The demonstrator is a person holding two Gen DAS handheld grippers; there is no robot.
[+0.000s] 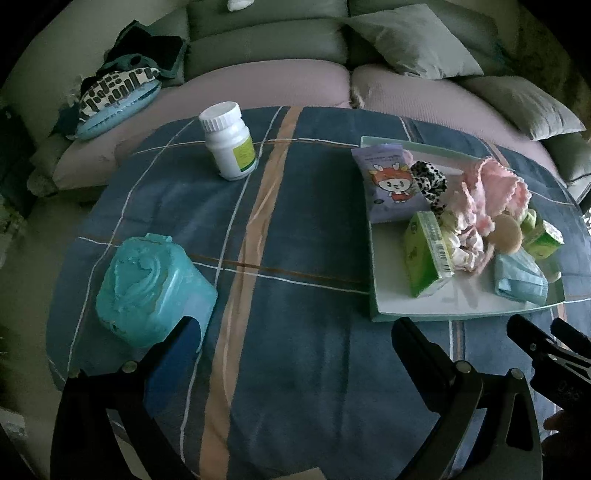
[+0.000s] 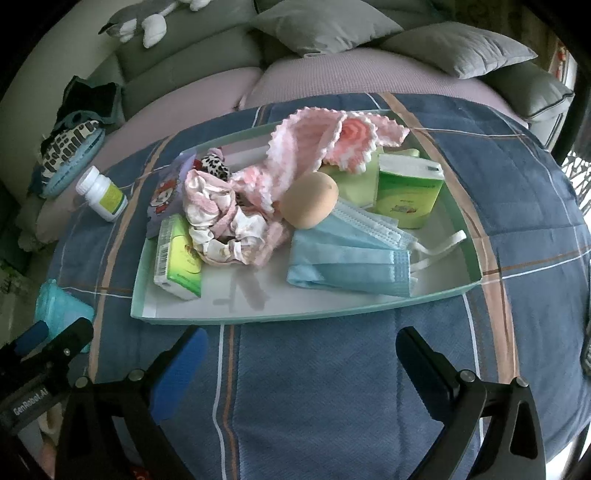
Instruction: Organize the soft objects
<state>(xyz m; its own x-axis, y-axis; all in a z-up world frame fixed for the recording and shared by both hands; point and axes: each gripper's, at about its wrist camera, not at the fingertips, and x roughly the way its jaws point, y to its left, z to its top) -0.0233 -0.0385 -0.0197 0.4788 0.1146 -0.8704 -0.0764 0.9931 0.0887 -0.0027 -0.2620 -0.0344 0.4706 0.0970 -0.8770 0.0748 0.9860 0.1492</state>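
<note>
A shallow teal-rimmed tray (image 2: 258, 317) (image 1: 406, 317) on the blue plaid cloth holds soft things: a pink knitted cloth (image 2: 317, 136) (image 1: 495, 184), blue face masks (image 2: 351, 258) (image 1: 519, 277), a beige puff (image 2: 310, 201) (image 1: 508, 232), a floral scrunchie (image 2: 218, 225), a leopard scrunchie (image 1: 428, 177), two green tissue packs (image 2: 406, 192) (image 2: 177, 258) and a purple cartoon pouch (image 1: 391, 181). My left gripper (image 1: 295, 332) is open over bare cloth, left of the tray. My right gripper (image 2: 301, 343) is open just before the tray's near rim. Both hold nothing.
A white pill bottle (image 1: 231, 142) (image 2: 101, 197) stands at the table's far left. A teal plastic container (image 1: 151, 288) lies by my left finger. Behind the table is a sofa with grey cushions (image 2: 454, 50), a patterned pouch (image 1: 114, 92) and a plush toy (image 2: 147, 18).
</note>
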